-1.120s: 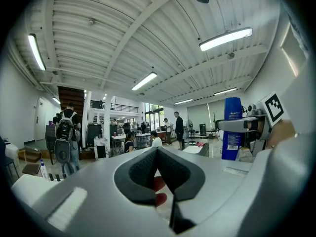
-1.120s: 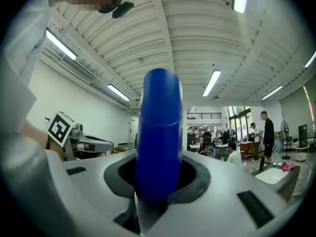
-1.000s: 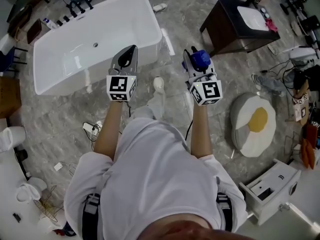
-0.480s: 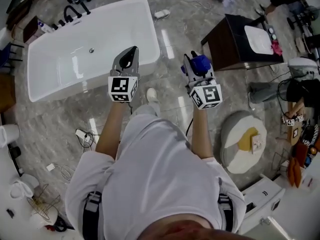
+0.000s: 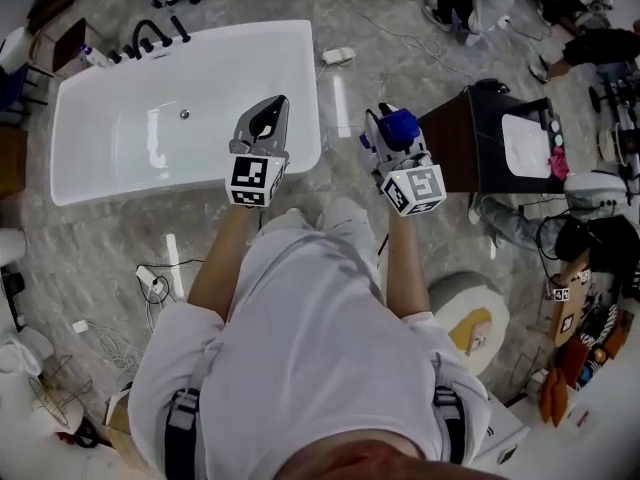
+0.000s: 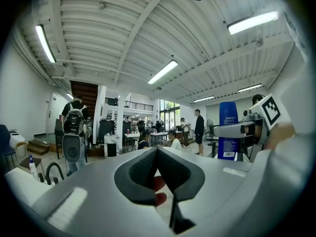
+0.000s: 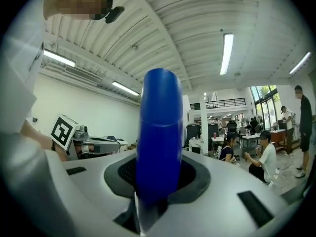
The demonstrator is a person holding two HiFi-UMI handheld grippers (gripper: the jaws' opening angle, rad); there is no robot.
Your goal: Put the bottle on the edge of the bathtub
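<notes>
Since the earlier head view both grippers, carried level, have closed on the bathtub (image 5: 150, 190); it has slid down the view and squared up; the dark cabinet (image 5: 455, 138), formerly far ahead to the right, now sits just right of the right gripper (image 5: 390, 128); grip unchanged.

Right gripper: jaws part-way closed, clamped on the blue bottle (image 5: 402, 123); bottle upright between the pads, long axis vertical, crosswise to the level jaws, top end well above them.

Left gripper (image 5: 271, 110): jaws together; nothing between them.

Key relation: tub rim lies ahead and to the left of the bottle-bearing tool, and below it; that tool is over bare floor (image 5: 345, 118) beside the tub's right end, apart from it; the left gripper's tip already overlaps the tub's near right corner, so it is the nearer hand, yet it carries nothing.

Judgement: transport stage, placing not yet begun; the next move calls for the right gripper to shift left and come down, bottle kept upright; the rim is narrow, so tipping on release is the risk.
</notes>
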